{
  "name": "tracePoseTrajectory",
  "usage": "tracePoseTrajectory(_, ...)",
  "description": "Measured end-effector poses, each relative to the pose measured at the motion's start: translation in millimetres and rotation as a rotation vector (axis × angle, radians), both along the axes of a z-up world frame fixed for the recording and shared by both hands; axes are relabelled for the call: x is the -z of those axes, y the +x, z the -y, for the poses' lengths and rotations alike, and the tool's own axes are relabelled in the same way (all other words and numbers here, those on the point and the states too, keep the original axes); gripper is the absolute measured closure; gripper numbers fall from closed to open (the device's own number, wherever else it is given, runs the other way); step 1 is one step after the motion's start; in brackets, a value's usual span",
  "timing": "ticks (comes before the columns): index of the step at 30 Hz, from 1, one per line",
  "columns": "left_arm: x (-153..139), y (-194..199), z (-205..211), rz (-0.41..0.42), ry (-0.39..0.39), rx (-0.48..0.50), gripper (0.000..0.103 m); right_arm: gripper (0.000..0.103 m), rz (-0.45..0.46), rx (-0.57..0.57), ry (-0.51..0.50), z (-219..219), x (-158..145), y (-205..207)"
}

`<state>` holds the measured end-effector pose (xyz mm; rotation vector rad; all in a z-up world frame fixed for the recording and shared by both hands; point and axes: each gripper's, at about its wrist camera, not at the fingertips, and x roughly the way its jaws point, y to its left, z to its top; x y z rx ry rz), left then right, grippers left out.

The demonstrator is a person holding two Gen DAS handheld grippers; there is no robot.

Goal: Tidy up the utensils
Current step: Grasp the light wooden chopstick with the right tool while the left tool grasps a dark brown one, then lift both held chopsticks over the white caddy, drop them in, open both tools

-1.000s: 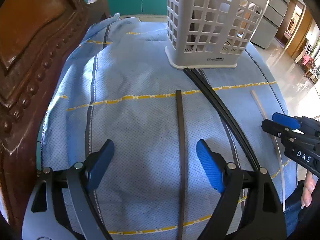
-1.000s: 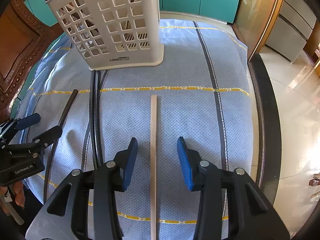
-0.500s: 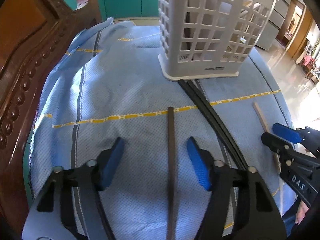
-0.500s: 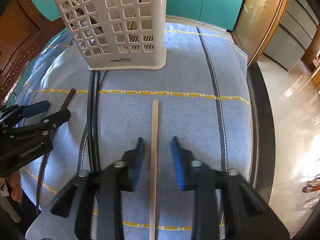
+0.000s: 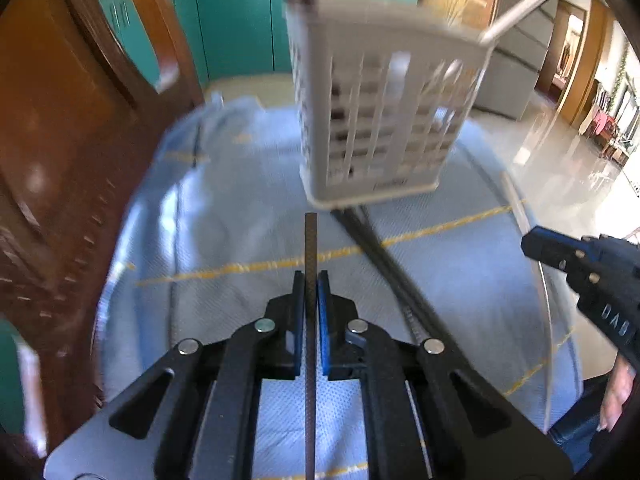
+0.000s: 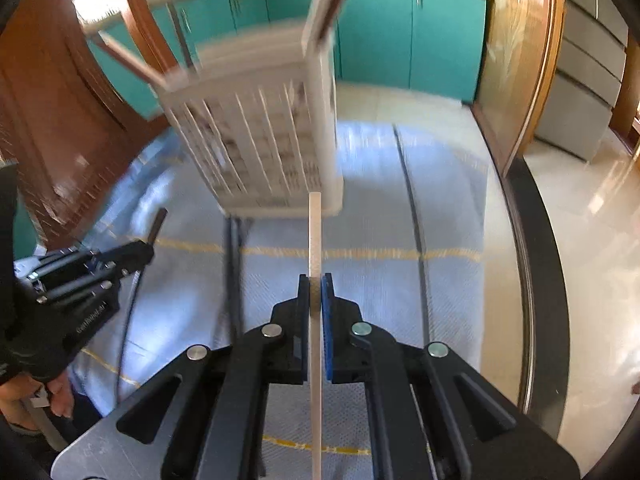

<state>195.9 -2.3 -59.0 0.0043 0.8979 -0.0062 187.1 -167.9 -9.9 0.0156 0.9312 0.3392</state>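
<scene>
Left gripper [image 5: 311, 304]: clenched on the dark chopstick [image 5: 310, 248]; I see both blue pads pressed to its sides. Its jaws have just been closing, with that stick between them.
Right gripper [image 6: 315, 300]: clamped on the pale wooden chopstick [image 6: 315, 236], pads tight on it. These jaws have just been closing too, the stick between them.
Sticks in hand: each runs straight forward out of its gripper, tip toward the basket's foot. Whether they are clear of the cloth I cannot tell.
Black pair [image 5: 384, 264]: two dark sticks lie side by side on the blue cloth [image 5: 240, 320], between my grippers, one end at the basket's base.
Basket [image 5: 380, 120]: white lattice holder, upright near the table's far edge; a few utensils lean out of its top.
Progress, my reading: partly done. Some pieces are in the basket, two are gripped, and the black pair is untouched.
Writing: "DAS" on the right gripper in the left view; "GenRobot.AI" on the left gripper in the right view, blurred; basket's label unreadable.
</scene>
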Motion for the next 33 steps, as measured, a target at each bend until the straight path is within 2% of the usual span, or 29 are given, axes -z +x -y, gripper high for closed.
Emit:
tracePoseTrajectory(3, -30.3, -19.3, 1.1, 0.076, -0.020, 0.018, 0.096, 0.097, 0.087, -0.017, 0.078, 14.3, -35.1, -13.1)
tracePoseTrajectory(9, -117.6, -56.8, 6.9, 0.290, -0.066, 0.078, 0.096, 0.097, 0.223, -0.010, 0.195, 33.1, -103.5, -25.6)
tracePoseTrajectory(13, -169.8, -54.0, 6.6, 0.400, -0.102, 0.106, 0.096, 0.097, 0.298, 0.012, 0.283, 36.1, -149.2, -10.5)
tracePoseTrajectory(18, -225.9, -33.0, -5.3, 0.528, -0.194, 0.092, 0.096, 0.096, 0.402, 0.086, 0.398, 41.7, -191.3, 15.9)
tracePoseTrajectory(21, -239.9, -22.3, -16.8, 0.595, -0.229, 0.038, 0.096, 0.096, 0.439, 0.155, 0.454, 43.2, -195.0, 36.4)
tracePoseTrajectory(26, -233.9, 8.0, -34.5, 0.579, -0.313, -0.007, 0.096, 0.096, 0.447, 0.207, 0.470, 38.0, -184.9, 63.1)
tracePoseTrajectory(28, -234.7, 12.2, -36.0, 0.583, -0.321, -0.008, 0.096, 0.096, 0.466, 0.227, 0.420, 31.6, -179.7, 70.6)
tracePoseTrajectory(30, -233.9, 10.5, -41.4, 0.599, -0.337, -0.011, 0.096, 0.096, 0.480, 0.240, 0.325, 19.6, -169.8, 76.8)
tracePoseTrajectory(33, -233.0, 9.9, -50.9, 0.656, -0.371, -0.060, 0.096, 0.097, 0.442, 0.217, 0.265, 5.9, -149.1, 84.3)
